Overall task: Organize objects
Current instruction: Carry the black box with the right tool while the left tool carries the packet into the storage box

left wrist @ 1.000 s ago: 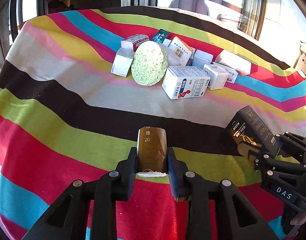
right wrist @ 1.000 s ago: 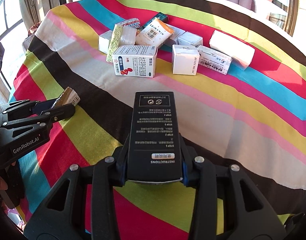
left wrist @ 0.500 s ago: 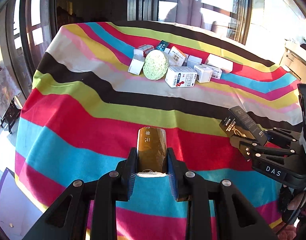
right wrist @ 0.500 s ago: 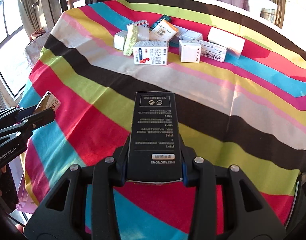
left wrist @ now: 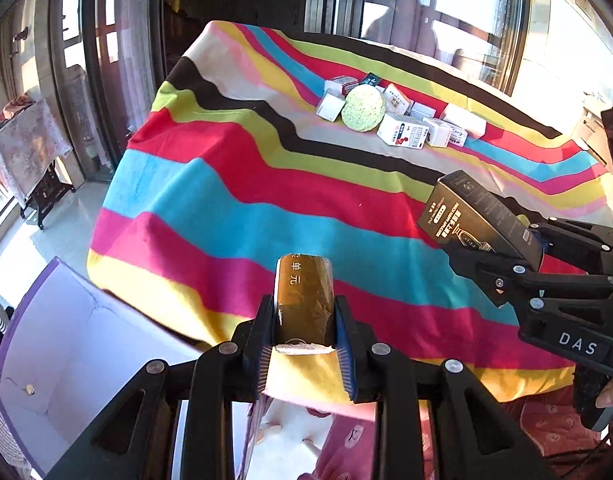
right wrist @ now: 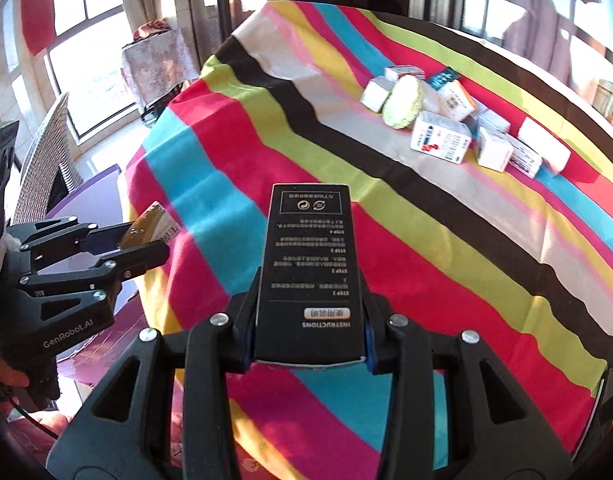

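Note:
My left gripper (left wrist: 304, 320) is shut on a small gold-brown packet (left wrist: 303, 300) and holds it in the air off the near left edge of the striped table (left wrist: 234, 184). My right gripper (right wrist: 308, 320) is shut on a tall black box (right wrist: 308, 264) with white instructions text, held above the near part of the table. The black box (left wrist: 472, 216) also shows in the left wrist view, and the packet (right wrist: 148, 226) in the right wrist view. A cluster of white boxes (left wrist: 402, 132) and a round green sponge (left wrist: 364, 109) sits at the far side.
A purple-edged white box (left wrist: 46, 344) stands on the floor below the table's near left corner. A wicker chair (right wrist: 46, 160) and a small draped side table (right wrist: 154, 56) stand to the left. Windows surround the room.
Both grippers have pulled back and up from the table, each still holding its item. The cluster of boxes now looks much farther away, and the floor and purple-edged box have come into view.

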The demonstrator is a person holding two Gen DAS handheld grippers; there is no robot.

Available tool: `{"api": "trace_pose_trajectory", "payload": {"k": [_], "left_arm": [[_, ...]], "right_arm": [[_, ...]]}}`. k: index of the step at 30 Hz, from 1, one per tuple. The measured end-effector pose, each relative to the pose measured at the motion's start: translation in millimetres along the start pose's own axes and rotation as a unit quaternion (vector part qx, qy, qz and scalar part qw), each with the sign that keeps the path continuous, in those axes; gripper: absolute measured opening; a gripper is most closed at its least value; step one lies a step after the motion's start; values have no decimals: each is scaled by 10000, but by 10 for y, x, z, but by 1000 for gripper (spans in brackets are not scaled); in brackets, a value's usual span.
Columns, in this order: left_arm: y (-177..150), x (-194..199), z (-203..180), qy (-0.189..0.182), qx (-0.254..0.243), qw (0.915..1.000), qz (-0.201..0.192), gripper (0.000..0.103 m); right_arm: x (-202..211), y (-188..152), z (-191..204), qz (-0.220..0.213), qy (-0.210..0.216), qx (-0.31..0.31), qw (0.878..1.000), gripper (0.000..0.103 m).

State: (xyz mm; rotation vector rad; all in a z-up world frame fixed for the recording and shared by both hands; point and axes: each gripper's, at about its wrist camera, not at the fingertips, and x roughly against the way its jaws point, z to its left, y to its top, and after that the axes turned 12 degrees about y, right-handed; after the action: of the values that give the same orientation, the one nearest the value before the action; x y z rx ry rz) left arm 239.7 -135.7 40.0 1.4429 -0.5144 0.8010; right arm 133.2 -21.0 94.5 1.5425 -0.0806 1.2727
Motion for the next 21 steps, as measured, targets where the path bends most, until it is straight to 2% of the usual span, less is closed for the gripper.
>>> {"api": "trace_pose_trajectory", "payload": {"k": [4,7,14,21], "left_arm": [[-214,34,293,147,303,9992,235,30],[-390,81,646,388,692,9960,403,30],[-709,114,1342,1019,1449,9818,683,30],[-738,83,1674,1523,1921,9674,641,31]], "right_arm": [[-71,-1,406,148,326,432,9984,43],[-103,-9,729,246,538,896,9942,43],[-284,29,1390,469,1048,1762,9776,43],[-473,31,1911,681,1478,2408,9568,43]]}}
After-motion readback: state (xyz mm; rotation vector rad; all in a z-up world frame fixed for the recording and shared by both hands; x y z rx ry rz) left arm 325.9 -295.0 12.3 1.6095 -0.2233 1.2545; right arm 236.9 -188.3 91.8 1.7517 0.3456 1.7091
